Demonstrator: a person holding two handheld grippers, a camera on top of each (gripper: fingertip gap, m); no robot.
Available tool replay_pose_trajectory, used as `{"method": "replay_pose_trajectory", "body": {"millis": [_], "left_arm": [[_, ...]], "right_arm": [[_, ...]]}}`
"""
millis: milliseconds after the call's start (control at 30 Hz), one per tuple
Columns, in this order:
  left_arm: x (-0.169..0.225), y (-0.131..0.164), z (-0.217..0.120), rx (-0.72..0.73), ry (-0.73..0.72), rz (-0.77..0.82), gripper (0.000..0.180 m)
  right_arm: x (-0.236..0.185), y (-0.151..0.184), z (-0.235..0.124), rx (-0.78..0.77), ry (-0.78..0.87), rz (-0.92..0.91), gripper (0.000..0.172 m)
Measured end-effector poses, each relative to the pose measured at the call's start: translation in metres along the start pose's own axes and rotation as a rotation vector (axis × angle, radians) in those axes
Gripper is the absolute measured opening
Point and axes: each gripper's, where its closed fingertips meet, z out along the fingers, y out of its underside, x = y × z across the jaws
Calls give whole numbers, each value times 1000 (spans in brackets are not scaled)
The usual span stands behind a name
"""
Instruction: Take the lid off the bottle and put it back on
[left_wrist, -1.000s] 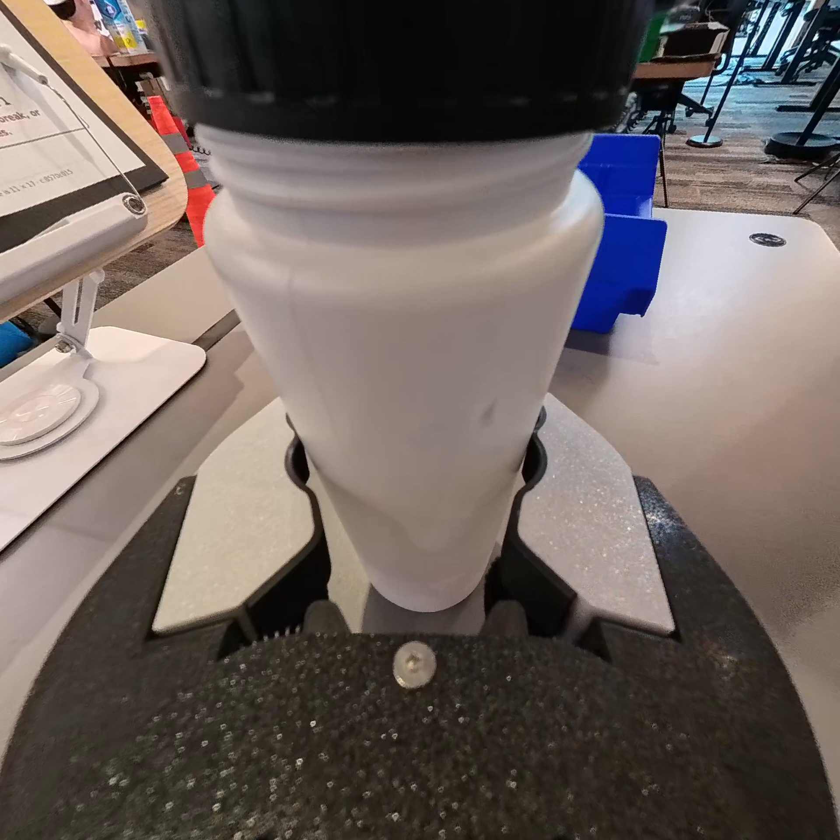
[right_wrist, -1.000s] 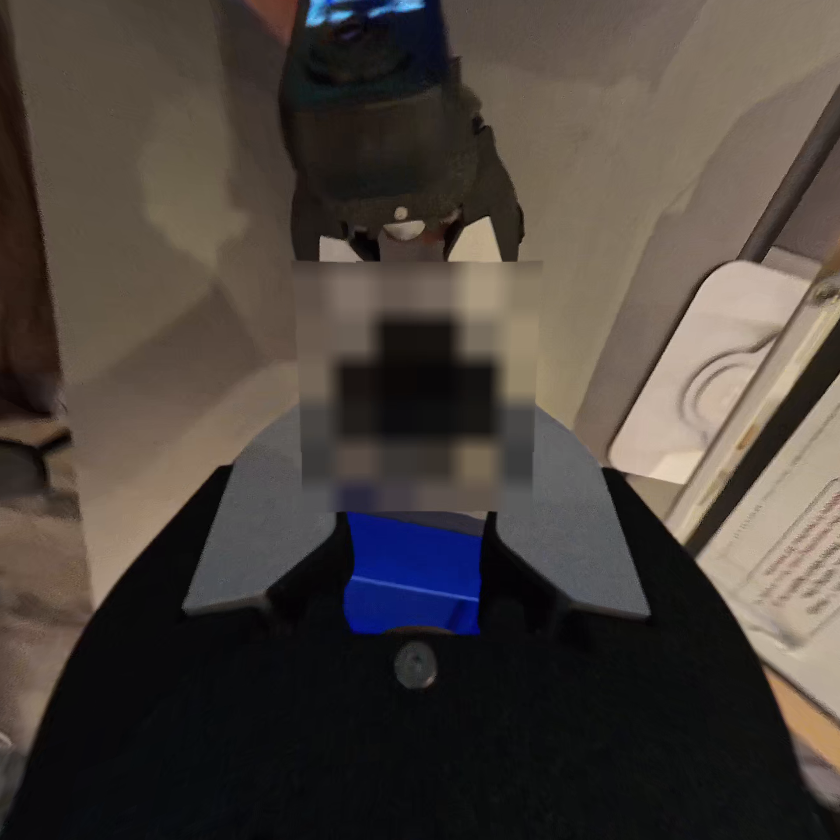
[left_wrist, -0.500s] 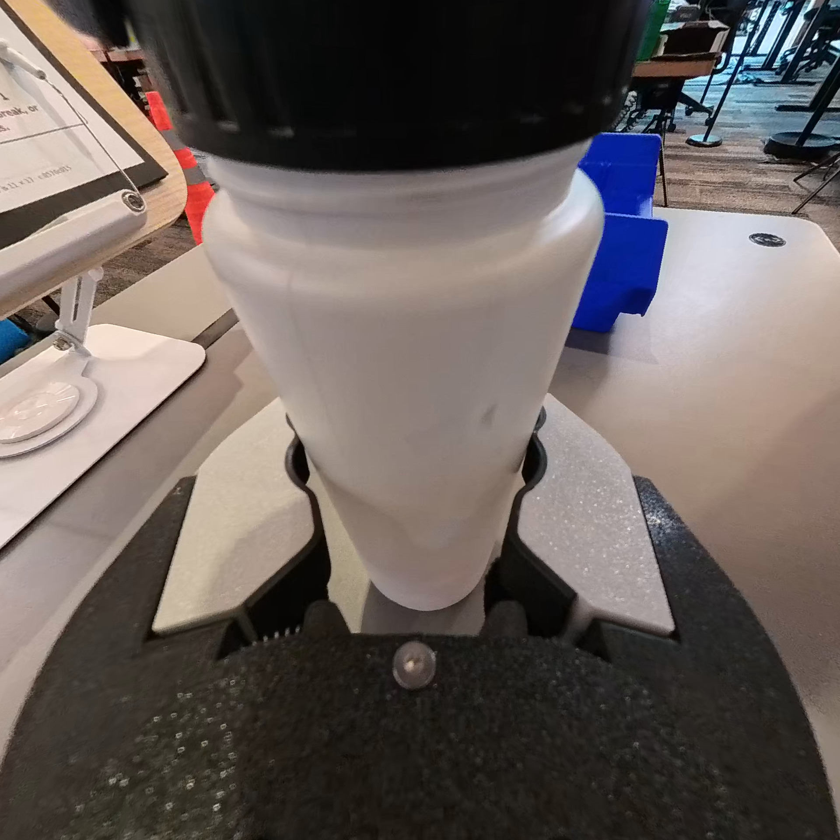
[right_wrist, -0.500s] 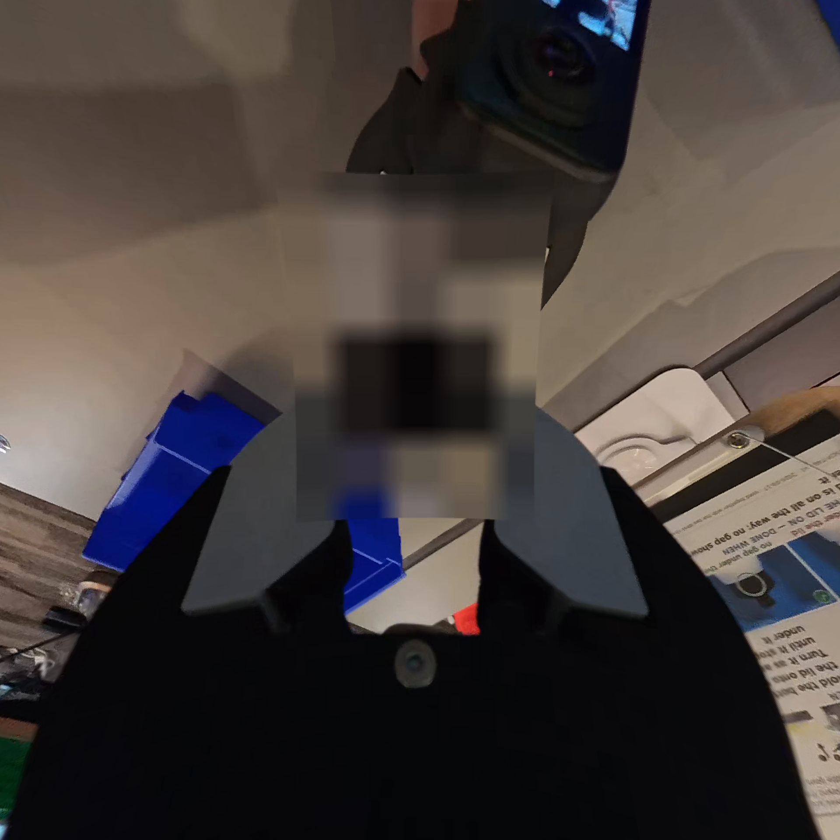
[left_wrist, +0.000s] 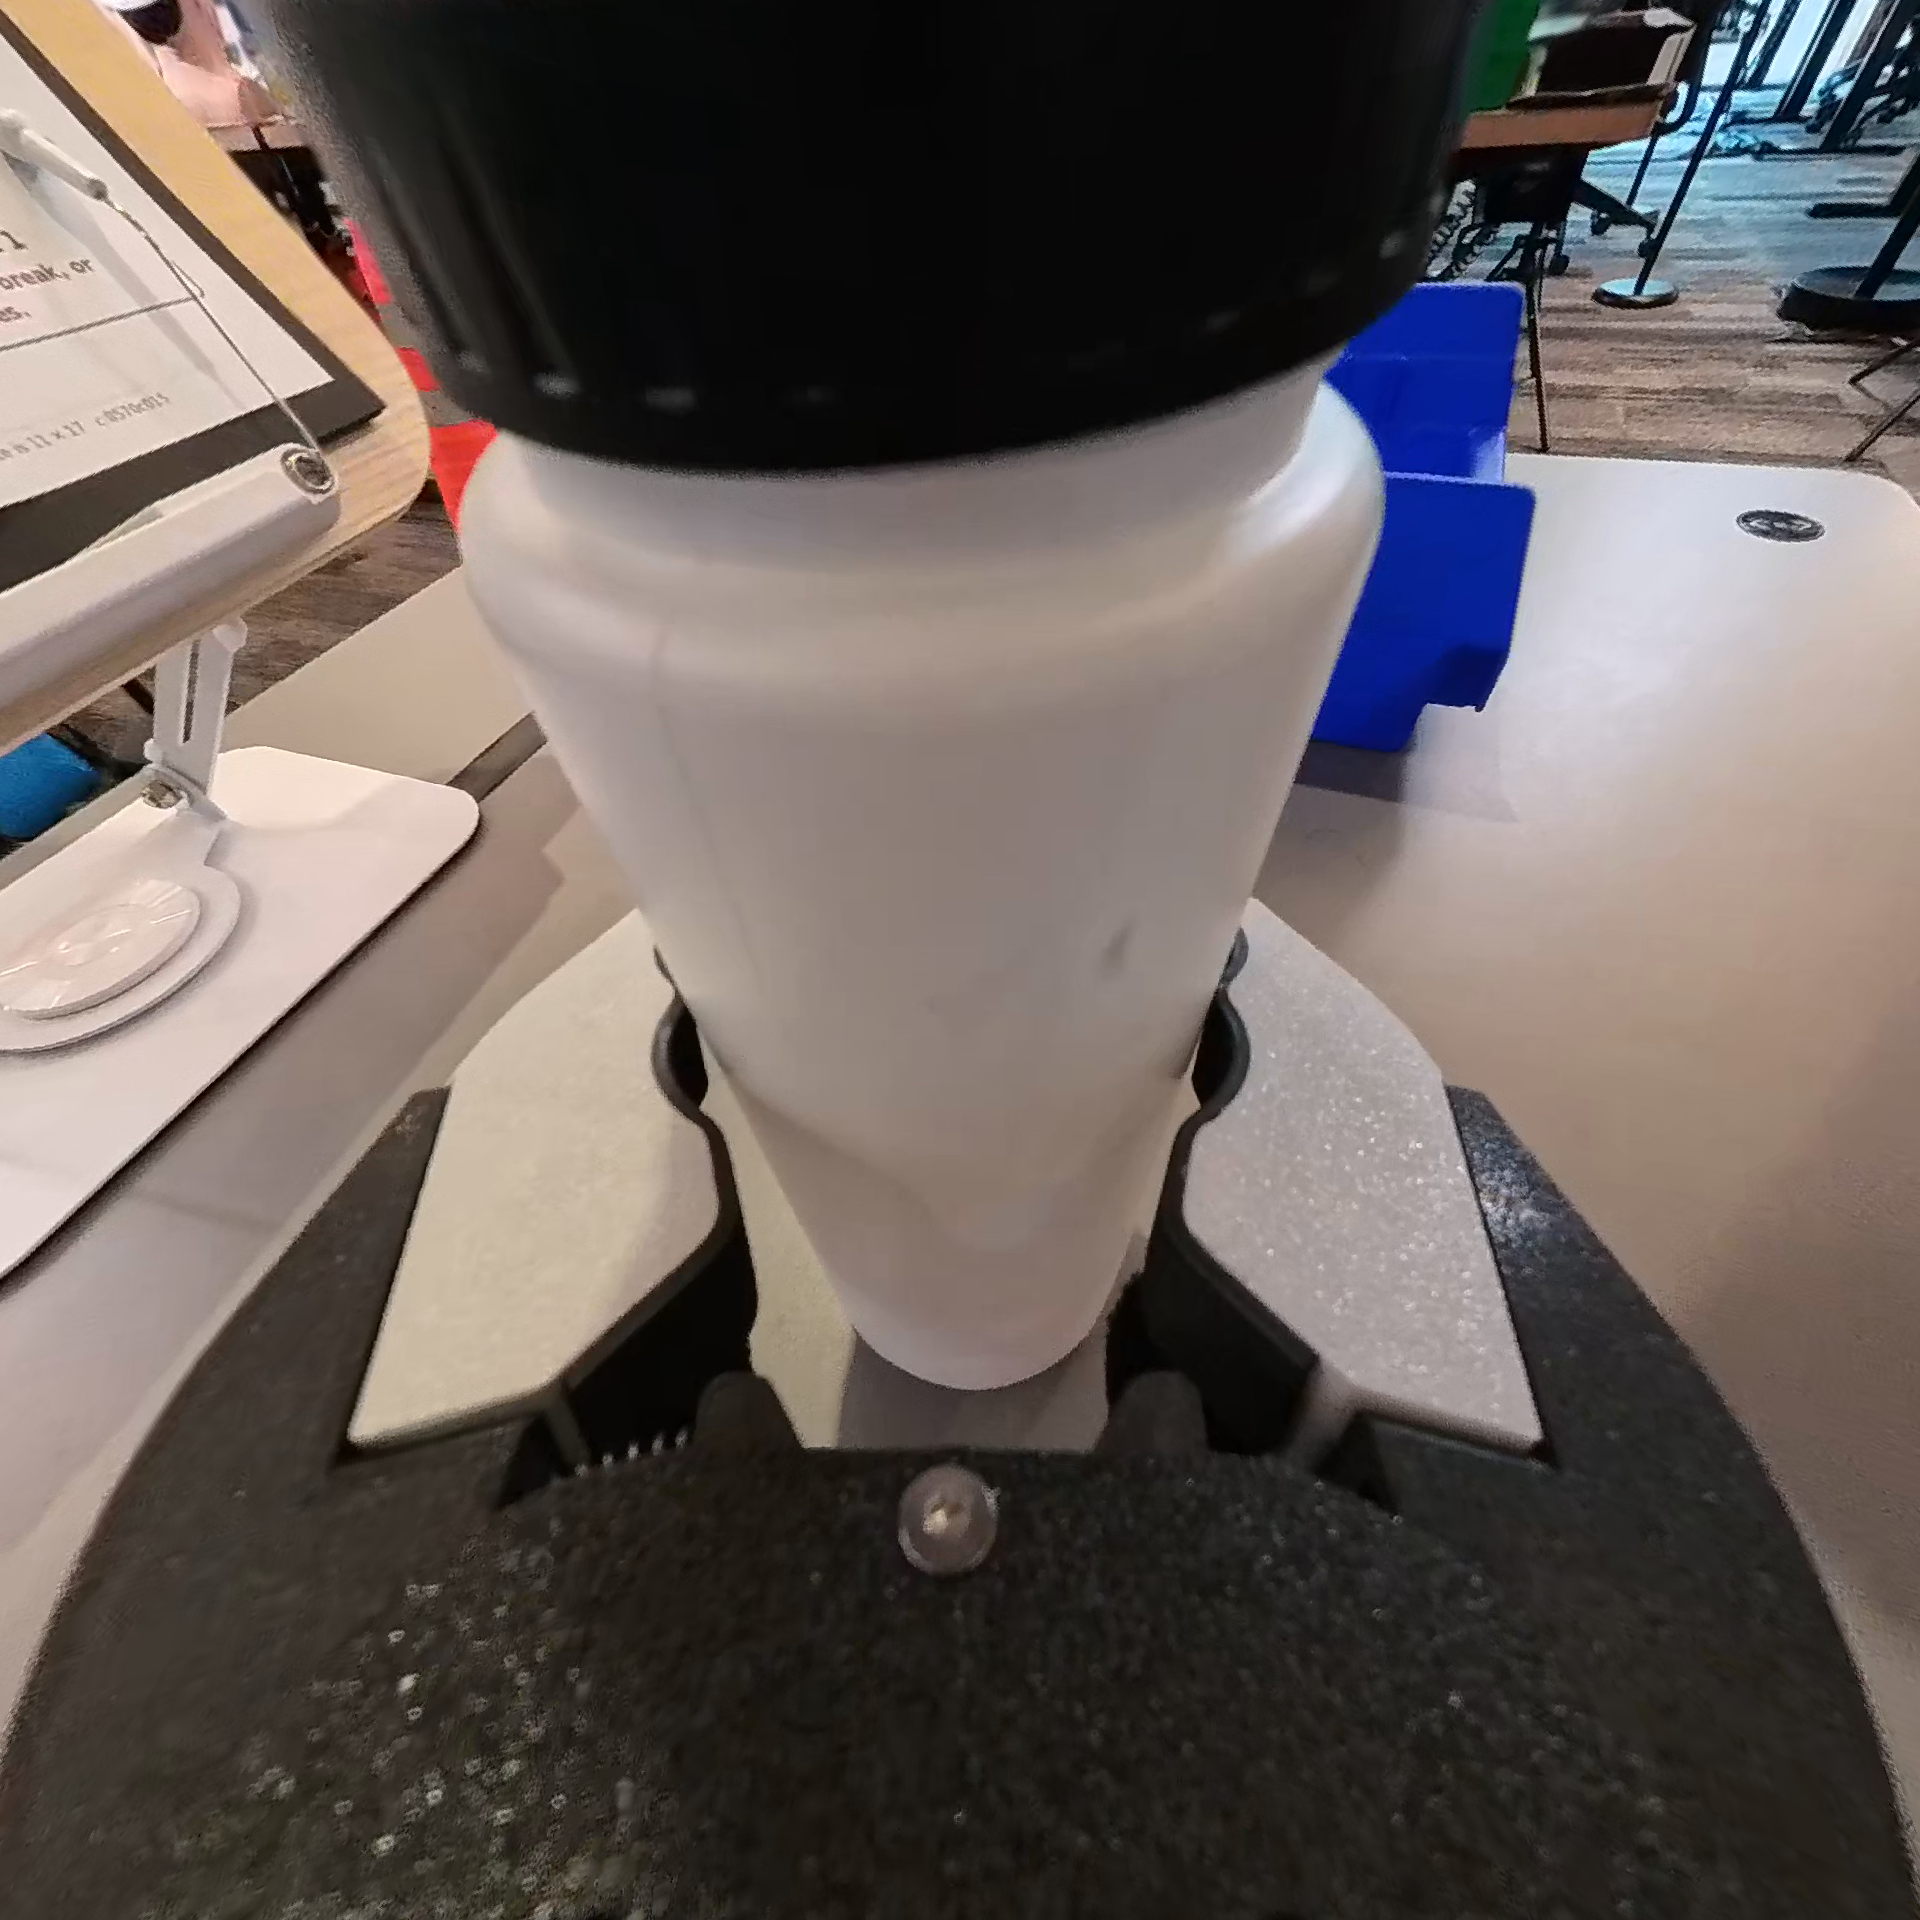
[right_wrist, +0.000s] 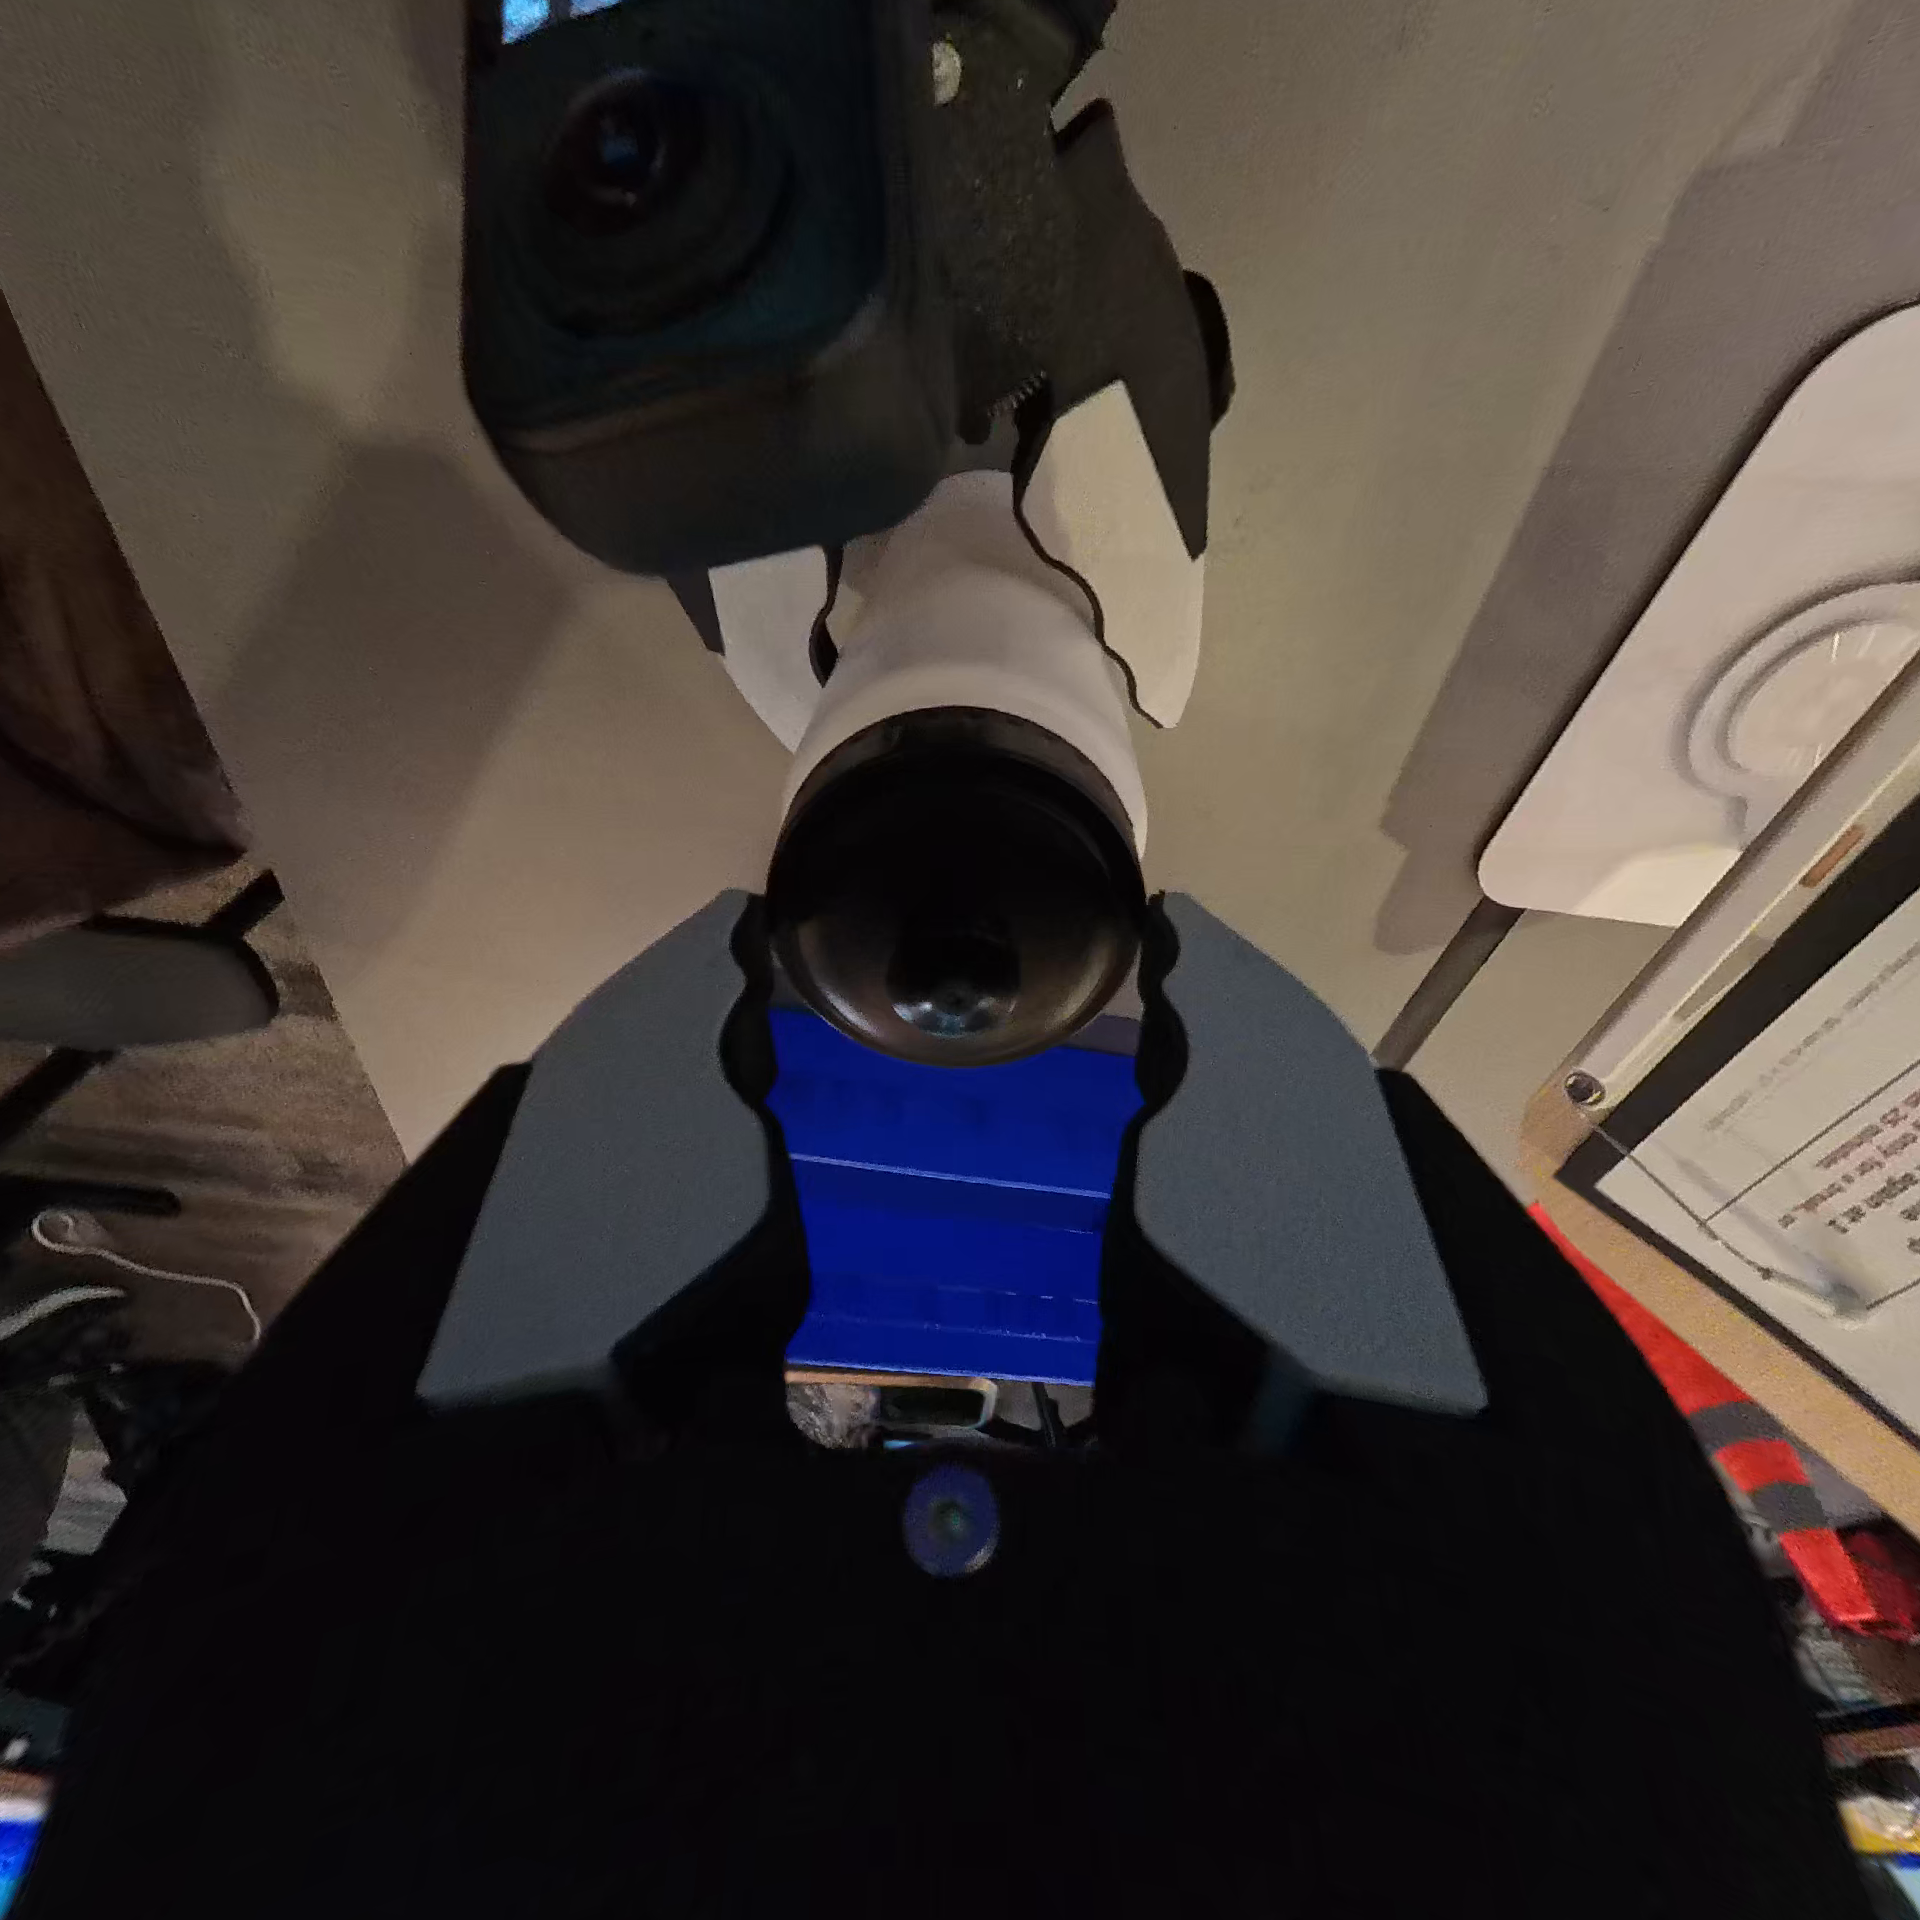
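In the left wrist view my left gripper (left_wrist: 945, 997) is shut on the lower body of a white bottle (left_wrist: 935, 810), held above the table. A black ribbed lid (left_wrist: 883, 208) sits over the bottle's neck, slightly tilted and covering the threads. In the right wrist view my right gripper (right_wrist: 951, 961) looks onto the top of the lid (right_wrist: 951, 894), and its two fingertips press on the lid's sides. The bottle (right_wrist: 966, 655) and the left gripper's body (right_wrist: 727, 312) show beyond the lid.
A blue bin (left_wrist: 1434, 582) stands on the grey table (left_wrist: 1662, 883) behind the bottle and shows in the right wrist view (right_wrist: 945, 1195). A white stand (left_wrist: 260, 862) carrying a printed board (left_wrist: 156, 312) is at the left. An orange cone (left_wrist: 457, 457) stands behind it.
The lid has come down over the bottle's neck: the bare threads seen a second ago are now covered. My right gripper has turned around the lid. The left gripper has kept the bottle still.
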Motion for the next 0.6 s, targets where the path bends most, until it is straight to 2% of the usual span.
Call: {"method": "replay_pose_trajectory", "body": {"millis": [167, 400, 533, 600], "left_arm": [[1, 0, 1, -5, -2, 0, 93], [-2, 0, 1, 0, -6, -18, 93], [-2, 0, 2, 2, -5, -21, 93], [-2, 0, 1, 2, -5, -20, 93]], "right_arm": [[-2, 1, -1, 28, 45, 171, 68], [2, 2, -1, 48, 14, 442, 68], [3, -1, -2, 86, 17, 472, 70], [4, -1, -5, 112, 30, 470, 82]]}}
